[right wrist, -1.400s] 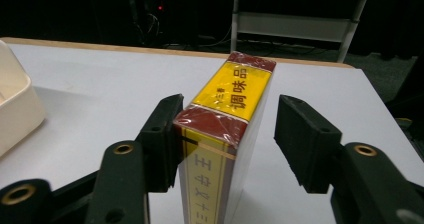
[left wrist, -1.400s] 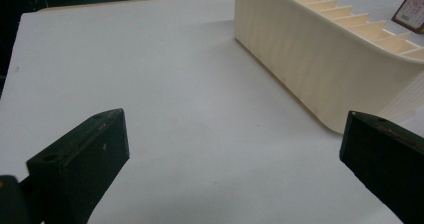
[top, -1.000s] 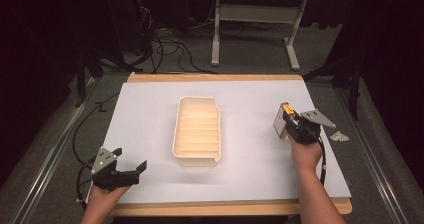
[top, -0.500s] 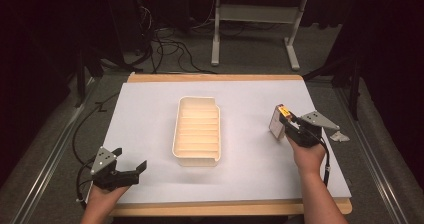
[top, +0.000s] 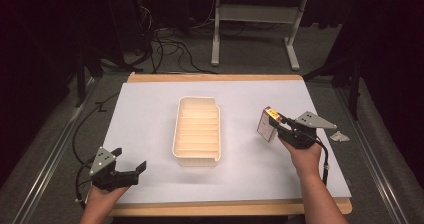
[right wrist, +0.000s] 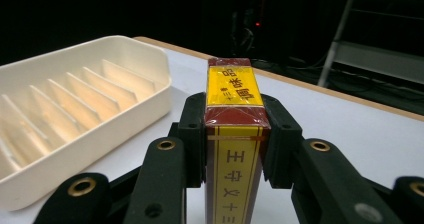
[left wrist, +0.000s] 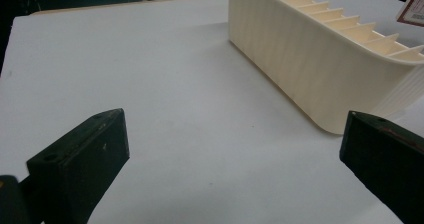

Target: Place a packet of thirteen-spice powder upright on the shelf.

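Here the right gripper (top: 278,129), at the right of the high view, pinches a red-and-yellow card box (top: 267,125) by its narrow sides, holding it upright above the white bench (top: 150,114), probably to slot it edgewise between the dividers of the cream slotted tray (top: 197,131). The left gripper (top: 131,170) rests spread at lower left, empty. Since a second ago, the box has shifted slightly toward the tray.

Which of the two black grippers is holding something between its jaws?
The right gripper: its jaws are shut on the red and yellow box. The left gripper stands open over the white table, apart from the cream slotted tray.
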`<action>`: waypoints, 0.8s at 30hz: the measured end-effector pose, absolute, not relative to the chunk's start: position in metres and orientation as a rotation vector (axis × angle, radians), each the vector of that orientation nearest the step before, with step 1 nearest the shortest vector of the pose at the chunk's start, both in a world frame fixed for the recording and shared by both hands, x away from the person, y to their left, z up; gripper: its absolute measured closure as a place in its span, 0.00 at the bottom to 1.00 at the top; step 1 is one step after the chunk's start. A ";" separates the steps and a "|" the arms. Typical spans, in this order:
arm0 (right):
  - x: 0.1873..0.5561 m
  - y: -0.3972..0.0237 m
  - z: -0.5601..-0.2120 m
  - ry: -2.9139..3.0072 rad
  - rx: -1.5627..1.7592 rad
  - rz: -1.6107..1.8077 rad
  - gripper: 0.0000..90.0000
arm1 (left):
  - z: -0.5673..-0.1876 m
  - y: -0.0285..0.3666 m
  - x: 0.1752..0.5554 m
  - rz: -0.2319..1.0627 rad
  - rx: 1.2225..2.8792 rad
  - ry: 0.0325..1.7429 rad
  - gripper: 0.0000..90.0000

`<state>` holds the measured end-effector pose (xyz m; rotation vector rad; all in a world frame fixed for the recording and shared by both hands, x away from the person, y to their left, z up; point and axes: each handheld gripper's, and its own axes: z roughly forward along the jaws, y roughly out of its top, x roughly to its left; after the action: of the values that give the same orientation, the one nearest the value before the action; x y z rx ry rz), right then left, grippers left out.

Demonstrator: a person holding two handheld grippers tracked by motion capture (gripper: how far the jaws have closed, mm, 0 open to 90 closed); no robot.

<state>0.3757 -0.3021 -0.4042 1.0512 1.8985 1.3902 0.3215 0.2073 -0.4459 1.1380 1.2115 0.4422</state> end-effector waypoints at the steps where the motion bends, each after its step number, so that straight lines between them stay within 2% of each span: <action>1: 0.375 -0.302 -0.404 1.906 1.051 1.401 0.76 | -0.446 0.207 0.321 0.442 1.137 1.210 0.00; 24: 0.369 -0.288 -0.396 2.054 0.819 1.543 0.76 | -0.445 0.208 0.321 0.433 1.144 1.205 0.00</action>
<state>0.3691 -0.2882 -0.3956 0.8193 2.0538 1.5425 0.3205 0.2075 -0.4455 1.1439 1.2047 0.4330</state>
